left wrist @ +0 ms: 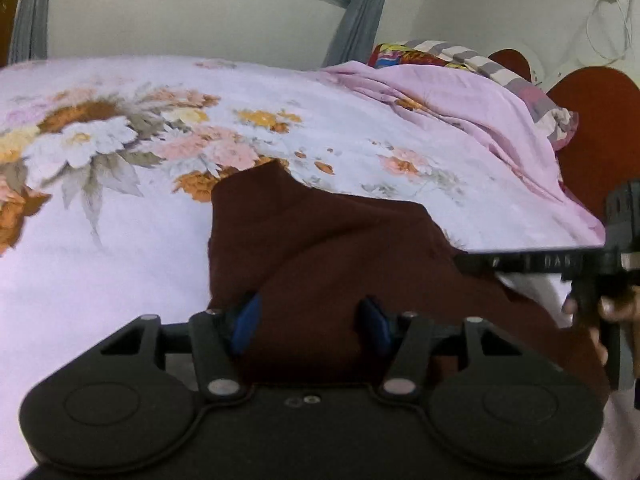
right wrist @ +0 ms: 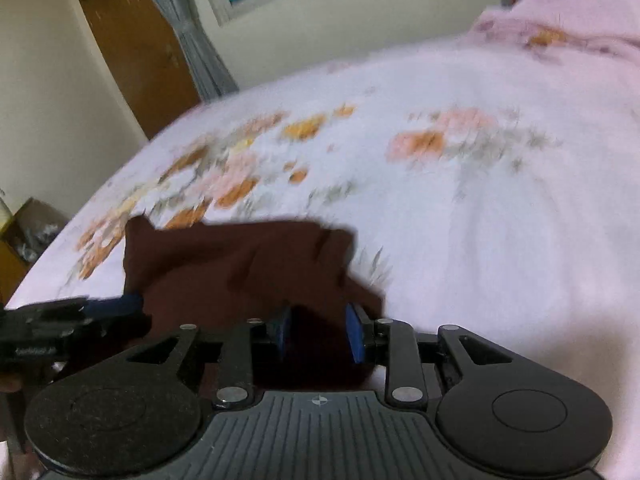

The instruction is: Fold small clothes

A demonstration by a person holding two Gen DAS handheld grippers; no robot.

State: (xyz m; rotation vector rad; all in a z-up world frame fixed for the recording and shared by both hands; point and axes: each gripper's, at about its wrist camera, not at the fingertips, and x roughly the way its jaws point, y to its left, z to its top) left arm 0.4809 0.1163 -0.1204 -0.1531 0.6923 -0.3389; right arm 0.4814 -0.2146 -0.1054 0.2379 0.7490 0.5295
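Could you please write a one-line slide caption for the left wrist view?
Left gripper with fingers spread over a dark maroon garment on a floral bedsheet.

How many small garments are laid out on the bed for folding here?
1: a dark maroon cloth garment lies on the floral pink bedsheet, its near edge between both grippers' blue pads. Others may be hidden under the rumpled pink blanket.

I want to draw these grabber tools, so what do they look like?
Each is matt black plastic. The left gripper has two big round discs at its base, slanted link bars with silver rivets, and blue pads on its fingers. The right gripper matches, with a ribbed grey panel between its discs. No sleeves show.
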